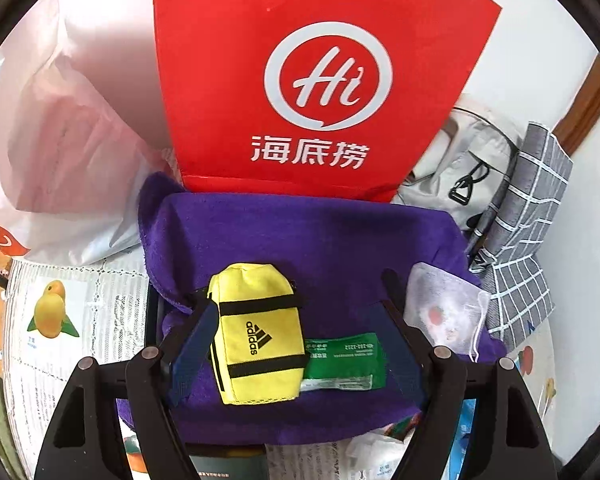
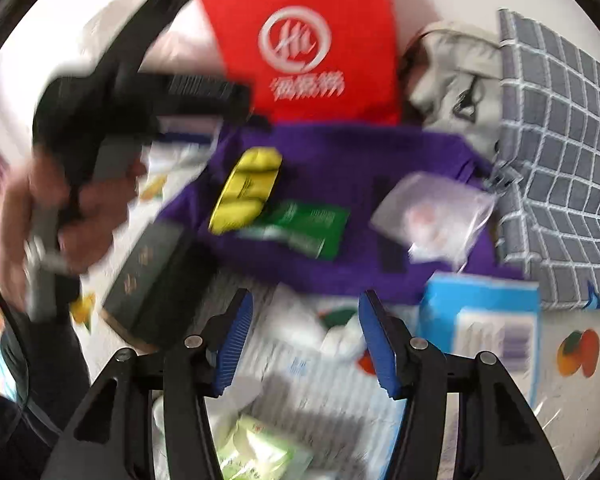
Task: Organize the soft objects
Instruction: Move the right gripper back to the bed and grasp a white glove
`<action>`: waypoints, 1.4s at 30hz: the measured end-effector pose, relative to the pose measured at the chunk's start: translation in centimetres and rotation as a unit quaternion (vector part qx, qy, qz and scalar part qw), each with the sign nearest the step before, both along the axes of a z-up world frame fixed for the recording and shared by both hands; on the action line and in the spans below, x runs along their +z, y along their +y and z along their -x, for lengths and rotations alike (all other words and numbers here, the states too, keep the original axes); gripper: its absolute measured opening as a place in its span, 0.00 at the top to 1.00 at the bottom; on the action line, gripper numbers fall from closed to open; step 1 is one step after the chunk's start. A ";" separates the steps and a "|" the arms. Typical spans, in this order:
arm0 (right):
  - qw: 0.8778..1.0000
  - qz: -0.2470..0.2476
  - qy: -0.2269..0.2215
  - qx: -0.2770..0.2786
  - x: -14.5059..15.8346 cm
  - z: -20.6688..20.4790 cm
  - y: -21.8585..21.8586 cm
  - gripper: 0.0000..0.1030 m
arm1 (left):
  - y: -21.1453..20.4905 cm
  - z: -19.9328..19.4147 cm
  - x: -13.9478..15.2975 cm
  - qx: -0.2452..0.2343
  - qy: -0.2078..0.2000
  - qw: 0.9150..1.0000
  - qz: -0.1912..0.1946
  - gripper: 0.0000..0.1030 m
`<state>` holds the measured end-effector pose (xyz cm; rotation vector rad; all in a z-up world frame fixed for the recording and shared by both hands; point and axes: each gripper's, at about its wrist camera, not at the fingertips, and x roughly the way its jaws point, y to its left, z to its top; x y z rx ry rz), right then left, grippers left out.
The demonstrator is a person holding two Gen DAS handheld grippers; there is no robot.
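Yellow pouch (image 1: 258, 334) lies between the apart, unclamped left gripper (image 1: 296, 340) jaws, long axis running along them; right gripper (image 2: 306, 338) empty, apart, farther off

The purple towel (image 1: 320, 240) looked like fuzzy, matt cloth. The yellow pouch (image 1: 258, 332) was smooth woven fabric, the green sachet (image 1: 346, 360) glossy plastic, the red bag (image 1: 300, 80) matt.
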<state>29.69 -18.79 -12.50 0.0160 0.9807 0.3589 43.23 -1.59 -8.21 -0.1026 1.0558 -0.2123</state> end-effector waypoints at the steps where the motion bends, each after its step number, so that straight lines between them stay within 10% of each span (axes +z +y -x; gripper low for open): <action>1: 1.000 0.023 -0.002 -0.004 -0.6 0.2 0.5 0.46 | 0.1 0.1 0.2 0.001 -0.002 1.000 0.002 0.24; 17: 0.983 0.182 0.034 0.007 -6.1 -0.9 4.1 0.44 | 0.6 0.9 2.0 0.011 -0.024 1.000 0.005 0.24; 21: 0.982 0.183 0.039 0.013 -6.0 -0.9 3.5 0.69 | 0.4 1.6 3.0 0.009 -0.037 0.999 -0.001 0.24; 30: 0.995 0.104 0.003 0.002 -2.2 1.2 0.9 0.79 | -0.2 4.5 5.9 -0.003 -0.083 0.996 -0.023 0.24; 42: 0.997 0.032 -0.041 -0.057 3.8 9.2 -3.2 0.79 | 0.4 12.9 3.2 -0.032 -0.033 0.999 -0.025 0.24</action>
